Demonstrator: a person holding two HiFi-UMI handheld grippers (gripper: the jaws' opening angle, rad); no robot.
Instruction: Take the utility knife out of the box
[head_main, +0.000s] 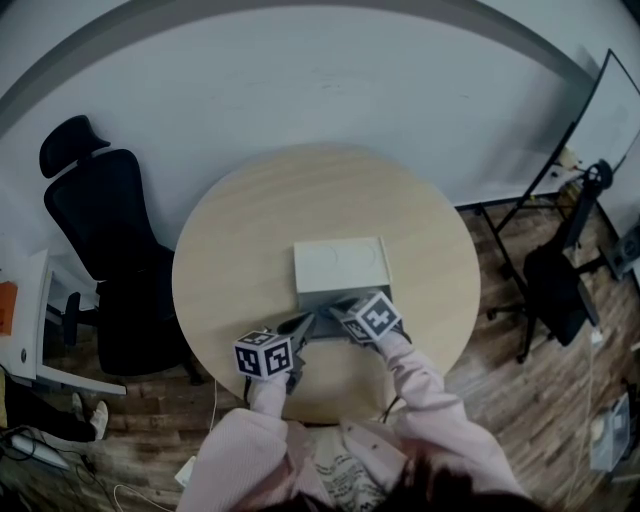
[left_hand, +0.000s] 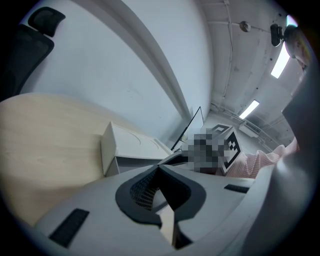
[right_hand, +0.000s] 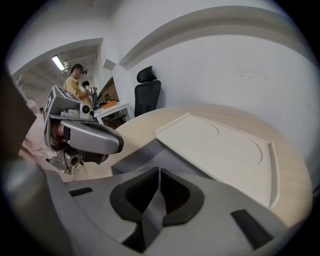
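The right gripper has its jaws barely parted, a thin slit between the pads and nothing pinched in it. Its tips sit just over the grey inner tray that pokes out of the white box on the person's side. The left gripper has its jaws clenched and empty. It points almost level at the near left corner of the box, close beside the right one.

The utility knife shows in no view. It probably lies in that grey tray, in the part either hidden under the two grippers or tucked beneath the white lid. The lid is flat, with two shallow round dents pressed into it. The box rests near the middle of the round wooden surface, and a black office chair stands well apart at the left.

As a judgement, a knife of this kind is a stiff, slim, fairly light thing with a smooth plastic or metal body, so it should neither bend nor crush, but it may slide in a loose pinch. The safest hold would be across the middle of the handle, pads on its flat sides and away from the blade end. Whether the blade is drawn in cannot be told. The box looks light enough to skid, so the left jaws may need to steady it.
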